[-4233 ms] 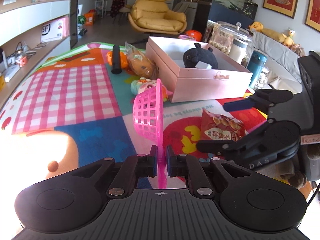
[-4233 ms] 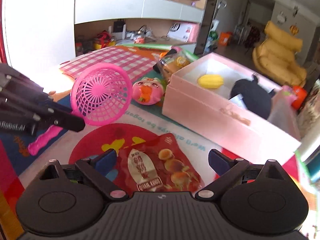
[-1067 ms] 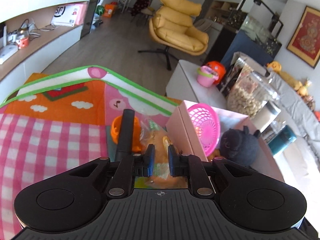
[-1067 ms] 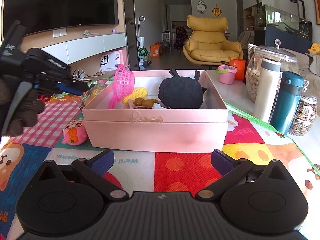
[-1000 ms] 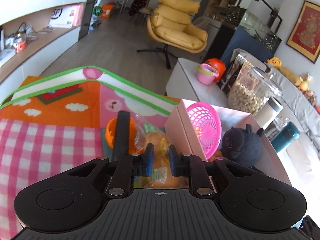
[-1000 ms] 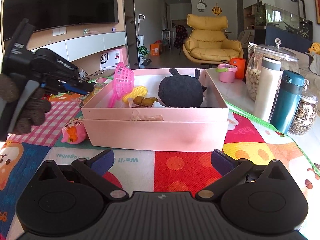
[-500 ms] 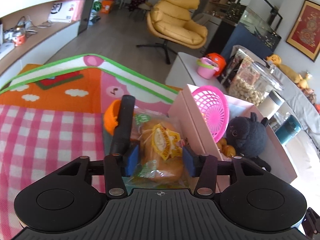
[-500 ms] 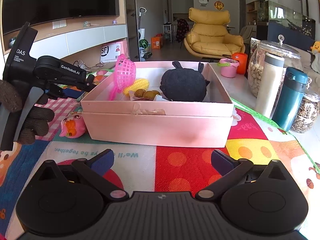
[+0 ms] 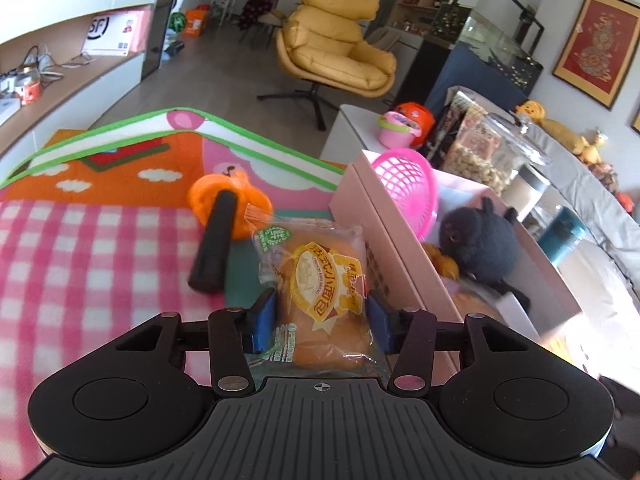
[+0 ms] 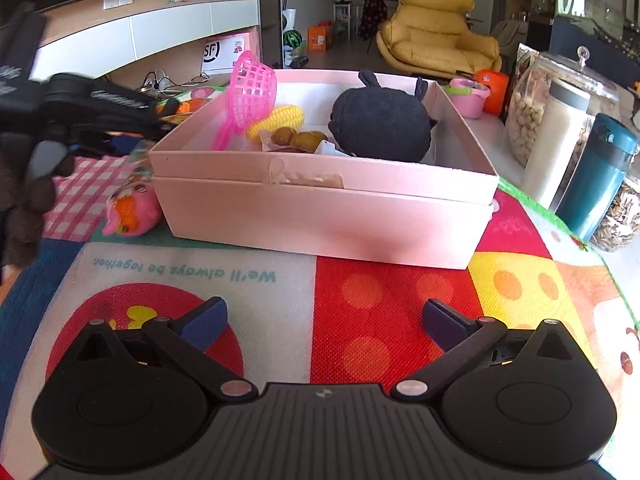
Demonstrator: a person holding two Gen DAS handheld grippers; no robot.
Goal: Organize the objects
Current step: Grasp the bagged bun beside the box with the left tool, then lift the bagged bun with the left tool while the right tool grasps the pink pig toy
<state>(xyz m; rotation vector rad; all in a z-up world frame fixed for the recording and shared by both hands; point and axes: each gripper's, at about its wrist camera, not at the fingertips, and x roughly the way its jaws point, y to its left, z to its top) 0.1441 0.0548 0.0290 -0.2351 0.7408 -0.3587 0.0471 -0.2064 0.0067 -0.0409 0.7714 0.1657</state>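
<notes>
The left gripper (image 9: 320, 320) straddles a packaged bread roll (image 9: 322, 292) that lies on the play mat (image 9: 80, 248) just beside the outer wall of the pink box (image 9: 384, 236), its blue pads level with the roll's flanks; the jaws, which opened from narrow a second ago, have just been closing again with the roll between them, and the pads look to be meeting the wrapper, though whether they press firmly cannot be told. The roll is judged light, soft and easily crushed, inside a slick, crinkly clear wrapper that can slide over the bread; the better hold is across the roll's full middle, as framed here, with gentle pressure, not on the loose sealed ends of the film. A black-handled orange toy (image 9: 218, 232) lies just beside the packet on the mat and is best left undisturbed. The right gripper (image 10: 322, 322) hovers over the mat in front of the box with its jaws wide and nothing between them. Compared with the frame four seconds earlier, the pink basket (image 10: 252, 92), then pinched in the left gripper, leans inside the box beside the black plush (image 10: 380, 124) and yellow toy corn (image 10: 280, 118), and the red snack bag that lay before the right gripper is gone from the mat.
</notes>
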